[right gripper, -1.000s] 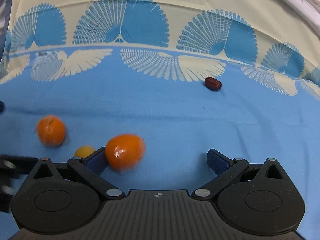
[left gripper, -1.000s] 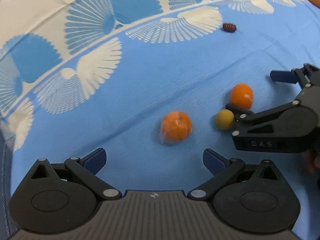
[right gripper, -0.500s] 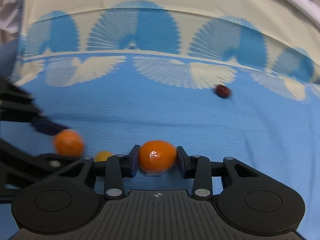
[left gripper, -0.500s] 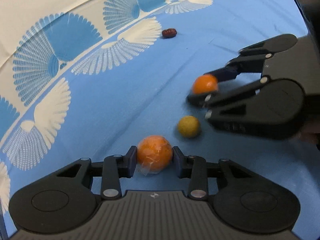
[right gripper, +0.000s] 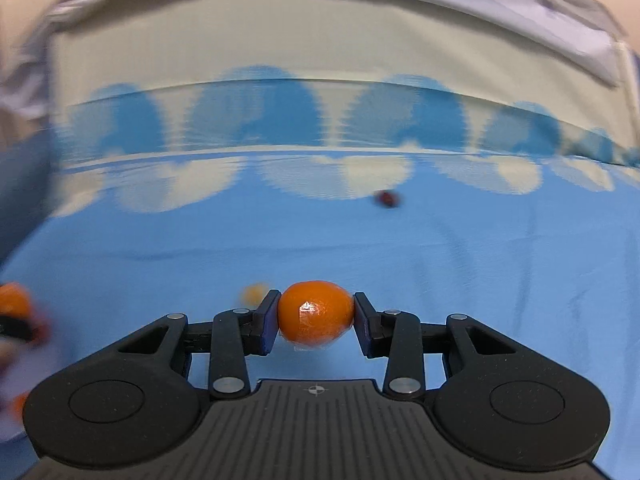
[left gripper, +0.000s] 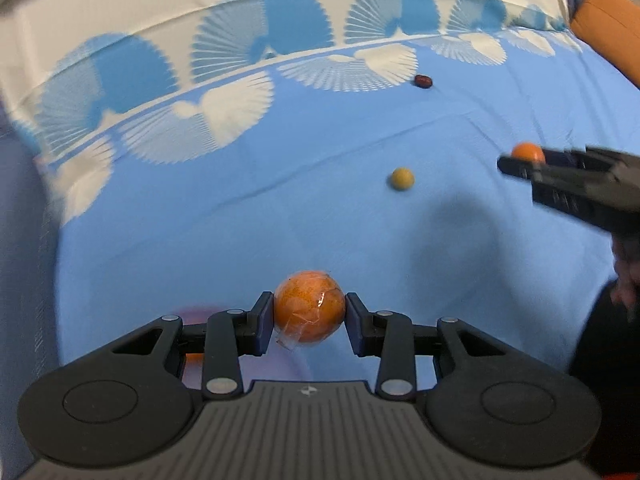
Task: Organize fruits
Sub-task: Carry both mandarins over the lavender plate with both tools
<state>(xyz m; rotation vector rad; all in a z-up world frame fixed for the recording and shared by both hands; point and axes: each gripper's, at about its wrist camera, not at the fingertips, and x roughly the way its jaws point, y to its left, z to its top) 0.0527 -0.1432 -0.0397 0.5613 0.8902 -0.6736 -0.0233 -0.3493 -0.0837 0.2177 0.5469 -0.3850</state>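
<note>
Each hand has a fruit pinched. The left gripper (left gripper: 309,314) has its two blue-padded fingers (left gripper: 262,322) pressed against either side of a wrapped orange (left gripper: 309,306), which sits squarely between the tips, clear film crinkling off its lower left. It hangs above the blue cloth (left gripper: 280,216), at the near edge of the scene.

The right gripper (right gripper: 316,316) is clamped the same way on a second orange (right gripper: 316,314), smoother and a touch oval, its film showing a bright glint on the front. That fruit too fills the gap between the pads, with each fingertip touching a flank. In the left camera's view this gripper comes in from the right side, blurred, with only the top of its orange showing above the dark fingers.

Out on the cloth lies a small yellow fruit (left gripper: 401,179), near the middle and well apart from both grippers; in the right camera's view it peeks out, blurred, just left of the left pad. Farther off, close to the white fan pattern, lies a dark red fruit (left gripper: 423,81), alone.
</note>
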